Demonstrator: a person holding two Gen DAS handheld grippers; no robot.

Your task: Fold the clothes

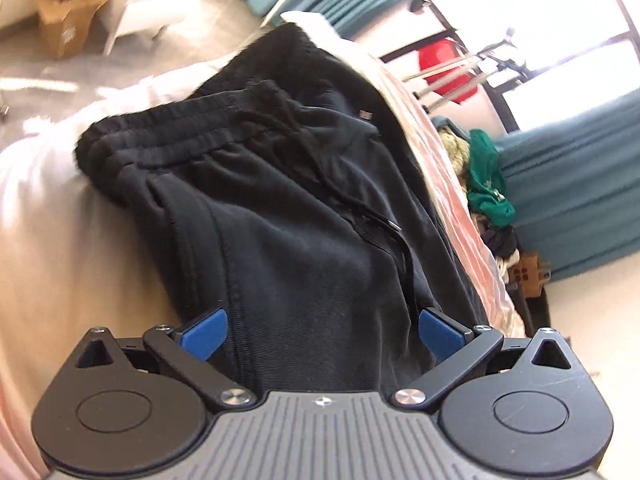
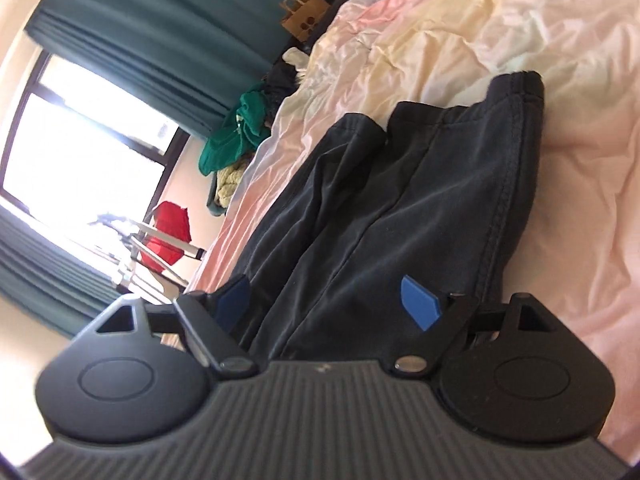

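Note:
Dark navy drawstring trousers (image 1: 288,208) lie folded on a bed with pale pink and cream bedding (image 1: 60,240). Their elastic waistband (image 1: 160,136) and cord show in the left wrist view. My left gripper (image 1: 322,336) hovers over the cloth with its blue fingertips (image 1: 206,338) wide apart, open, nothing pinched. In the right wrist view the trousers (image 2: 400,208) show their folded legs and hems (image 2: 516,88). My right gripper (image 2: 334,304) stands open above them, its blue fingertips (image 2: 420,304) apart and clear of the fabric.
A pile of clothes with a green garment (image 1: 486,176) lies beside the bed, near a brown paper bag (image 2: 302,16). Teal curtains (image 2: 160,32), a bright window, a red item on a rack (image 2: 170,236) and a cardboard box (image 1: 66,16) stand around the room.

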